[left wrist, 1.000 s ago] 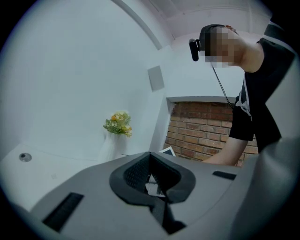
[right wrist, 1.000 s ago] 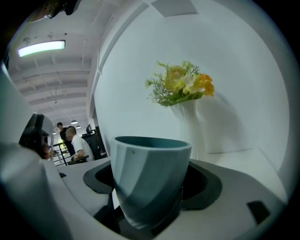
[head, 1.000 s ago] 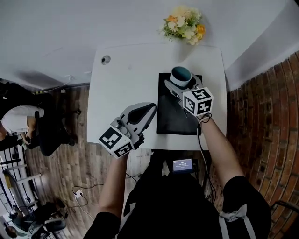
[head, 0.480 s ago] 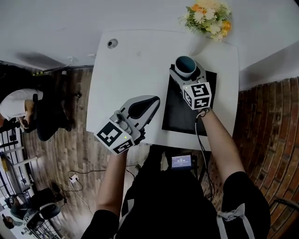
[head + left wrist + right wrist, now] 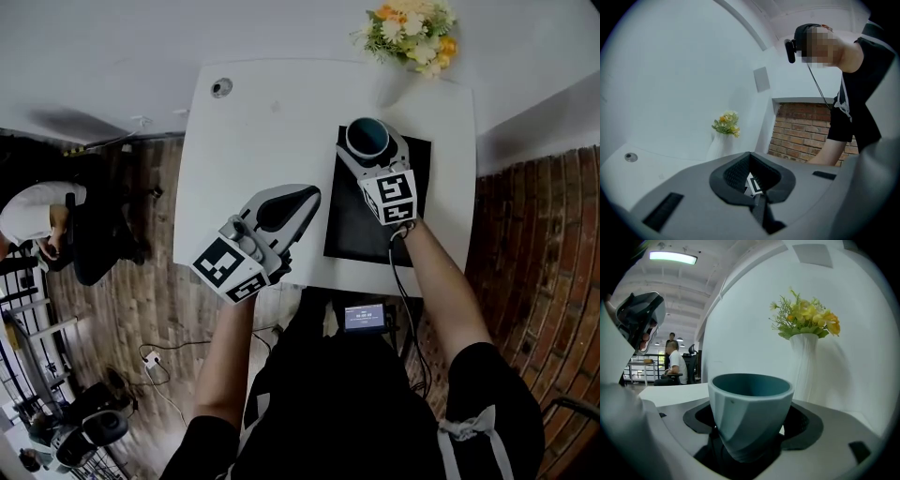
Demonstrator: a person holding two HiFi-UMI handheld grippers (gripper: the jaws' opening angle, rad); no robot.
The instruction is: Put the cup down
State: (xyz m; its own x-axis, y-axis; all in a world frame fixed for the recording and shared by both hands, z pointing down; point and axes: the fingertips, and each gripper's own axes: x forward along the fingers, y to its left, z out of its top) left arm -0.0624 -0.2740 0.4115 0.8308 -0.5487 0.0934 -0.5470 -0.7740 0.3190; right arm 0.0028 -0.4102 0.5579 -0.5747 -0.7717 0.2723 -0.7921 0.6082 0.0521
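Pinching the teal cup [image 5: 751, 401] upright over the far end of the black mat [image 5: 361, 230], the right gripper [image 5: 750, 434] risks toppling it toward the flower vase [image 5: 410, 33] if it lets go before the base sits flat, while the left gripper [image 5: 298, 199] hangs empty, jaws pressed together.

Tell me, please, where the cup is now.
The cup is right of centre in the head view, gripped by the right gripper over the black mat, near the vase.

Bare white table [image 5: 253, 122] leftward (flowers [image 5: 411, 28] at far right corner)
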